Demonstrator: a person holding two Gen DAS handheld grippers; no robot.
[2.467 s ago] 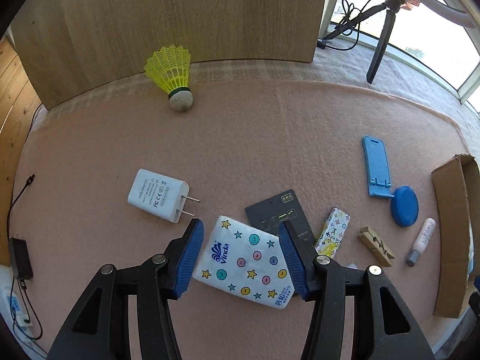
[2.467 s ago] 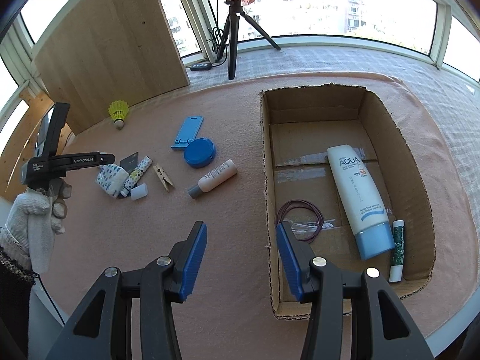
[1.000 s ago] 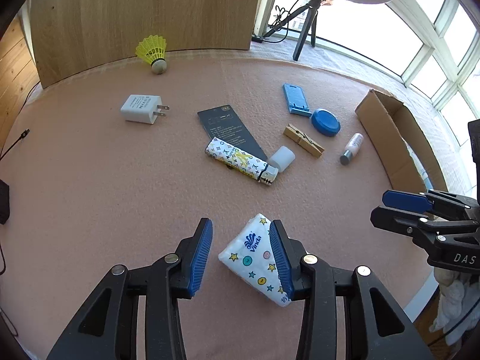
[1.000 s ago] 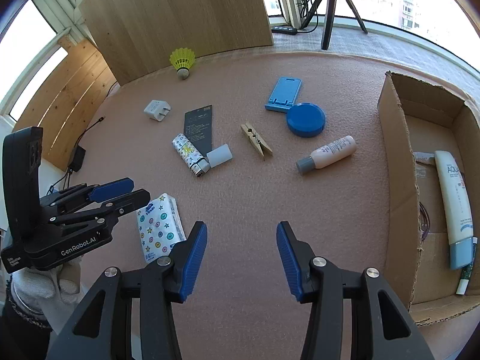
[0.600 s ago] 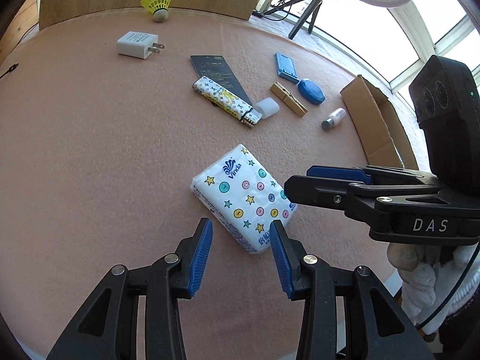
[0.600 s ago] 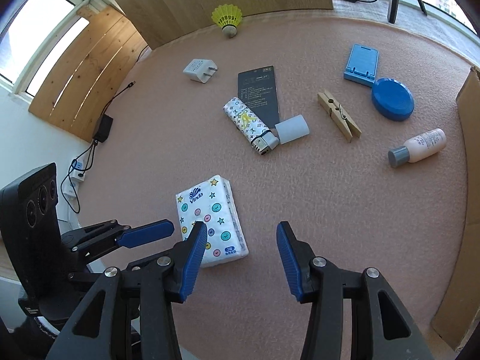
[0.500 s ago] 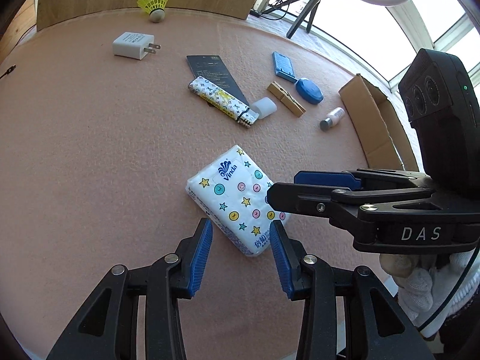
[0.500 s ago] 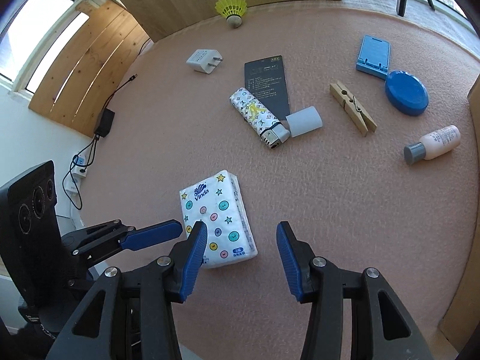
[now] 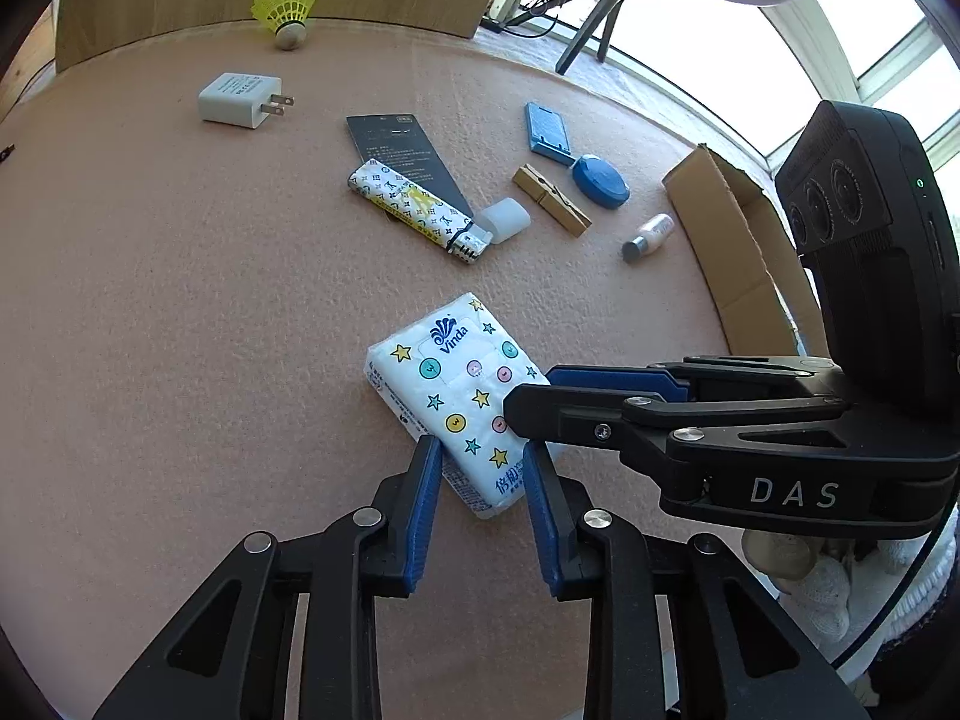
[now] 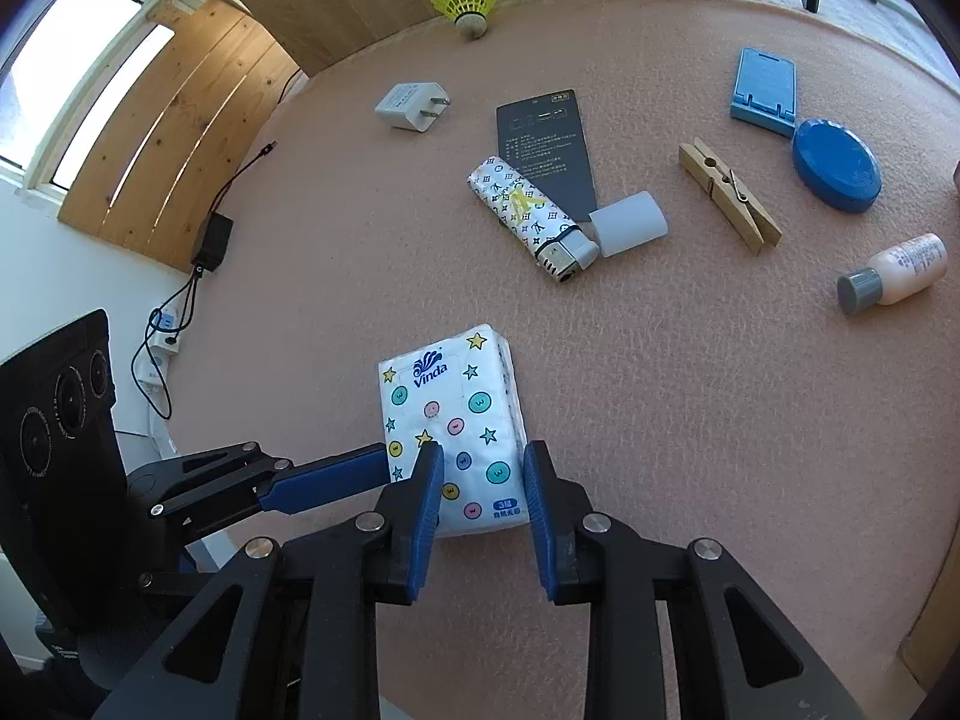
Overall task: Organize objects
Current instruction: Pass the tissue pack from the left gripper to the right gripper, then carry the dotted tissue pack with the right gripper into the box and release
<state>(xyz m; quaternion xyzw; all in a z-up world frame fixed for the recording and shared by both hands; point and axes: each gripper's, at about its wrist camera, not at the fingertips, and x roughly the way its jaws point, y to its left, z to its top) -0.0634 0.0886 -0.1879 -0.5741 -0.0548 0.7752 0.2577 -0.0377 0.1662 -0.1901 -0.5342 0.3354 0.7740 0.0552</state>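
Both grippers' jaws closing round tissue pack (image 9: pixel 462 396) on table, not clenched

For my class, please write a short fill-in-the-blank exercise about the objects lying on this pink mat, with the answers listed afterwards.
1. Both grippers, the left gripper and the right gripper, reach for the star-printed ____ pack.
2. The shuttlecock has a ____ skirt.
3. The patterned lighter lies partly on a dark ____.
4. The wooden clothespin lies next to a round ____ lid.

Missing words: tissue; yellow; card; blue
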